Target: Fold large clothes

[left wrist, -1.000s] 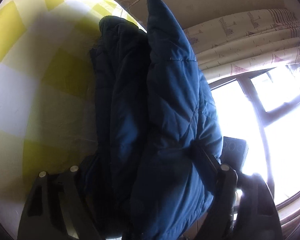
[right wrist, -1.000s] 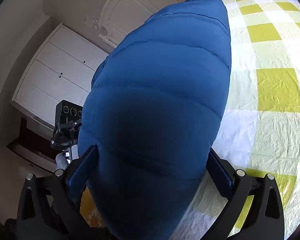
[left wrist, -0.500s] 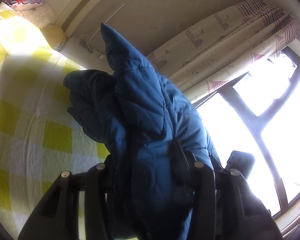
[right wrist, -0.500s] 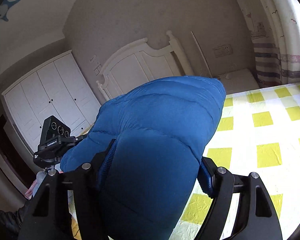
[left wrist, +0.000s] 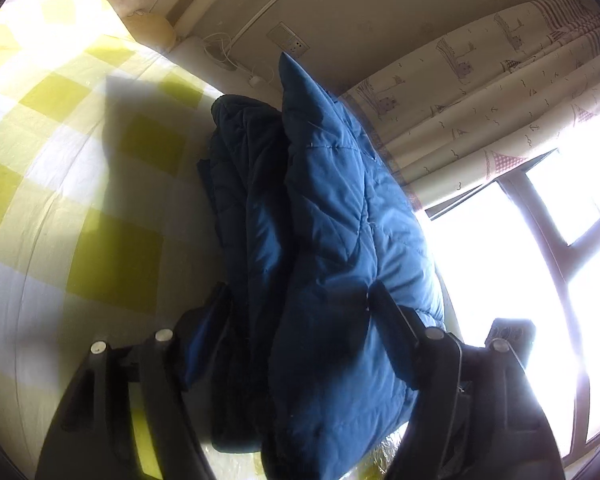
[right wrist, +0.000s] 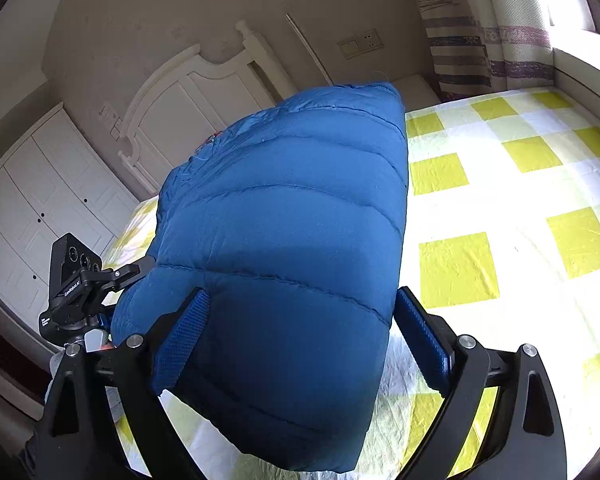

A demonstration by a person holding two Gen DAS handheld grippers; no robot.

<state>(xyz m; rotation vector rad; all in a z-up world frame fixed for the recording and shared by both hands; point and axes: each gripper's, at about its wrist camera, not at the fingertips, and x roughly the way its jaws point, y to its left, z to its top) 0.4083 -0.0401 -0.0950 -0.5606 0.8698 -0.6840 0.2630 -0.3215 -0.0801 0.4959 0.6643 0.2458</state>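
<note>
Blue puffer jacket (right wrist: 284, 248) above checked bedspread (right wrist: 500, 208); both grippers' fingers (right wrist: 180, 344) spread around it.

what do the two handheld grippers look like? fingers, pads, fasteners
Both are black plastic two-finger linkages with silver round fasteners at the pivots. The right gripper has blue textured pads. The left gripper looks alike, its pads in shadow. No sleeves or cables are clearly visible.

Blue padded jacket (right wrist: 284, 264) cut off at bottom edge, hiding much of checked bedsheet (right wrist: 500, 208), window (left wrist: 500, 264) overexposed
</note>
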